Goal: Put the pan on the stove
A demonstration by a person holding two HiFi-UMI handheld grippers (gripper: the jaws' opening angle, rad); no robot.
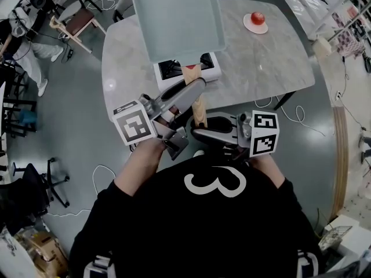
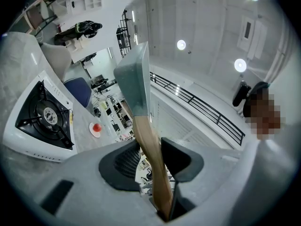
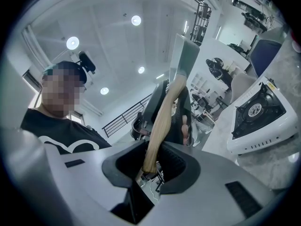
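Wooden handle (image 1: 200,112) of the pan (image 1: 174,16) is the only part I have hold of, and both tools are on it. Its long axis runs from my chest forward and steeply up, with the pale blue-grey square body at the far, high end and the butt end down near me.

The left gripper (image 2: 149,154) is clamped on the handle. The wood lies lengthwise between its pads (image 2: 176,157) and runs on down into the throat, so the handle lines up with that gripper's own axis. In the left gripper view the pan body stands edge-on, straight above the jaws.

The right gripper (image 3: 151,166) is lower down, closed on the butt end only. The tip of the wood sits between its pads (image 3: 174,166) and the rest of the handle slants up and away from them. In the head view the left jaws sit on the handle nearer the pan body than the right jaws do, with bare wood between the two grips.

The pan is in the air, not on anything. In the head view its body covers the far part of the white single-burner stove (image 1: 211,68), which sits near my edge of the marble table (image 1: 272,74). The burner grate shows bare in both gripper views.

A red round thing (image 1: 257,18) on a small plate sits well off, at the table's far right.
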